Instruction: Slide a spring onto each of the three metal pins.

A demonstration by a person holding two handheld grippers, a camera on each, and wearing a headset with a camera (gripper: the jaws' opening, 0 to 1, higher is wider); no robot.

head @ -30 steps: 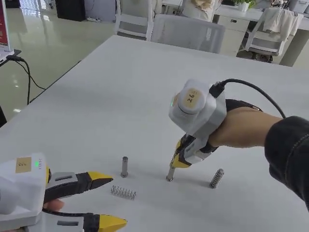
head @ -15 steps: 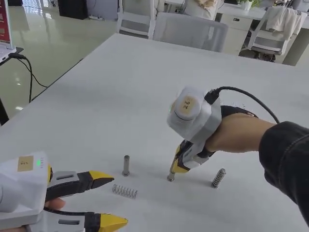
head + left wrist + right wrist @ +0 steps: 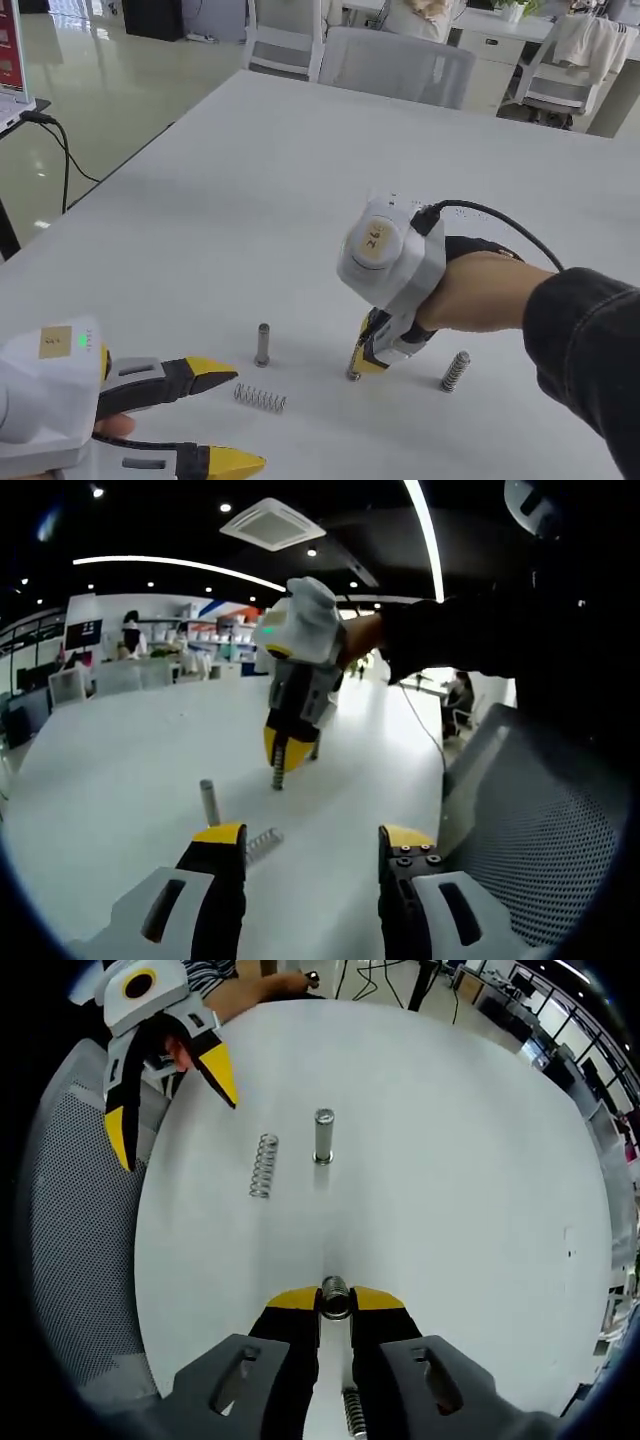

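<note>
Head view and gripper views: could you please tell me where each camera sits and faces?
Head view: on the headset, forward and down at the table; shows left gripper, right gripper and a hand.
Left gripper view: low over the table, along its open jaws toward the right gripper.
Right gripper view: steeply down along jaws shut on a spring.
Shared: all show the bare pin and loose spring.

We read "26" on round sticker [image 3: 372,237] atop right gripper [image 3: 359,361]. Square sticker [image 3: 55,341] on left gripper [image 3: 243,418] and red sign [image 3: 8,45] unreadable.
</note>
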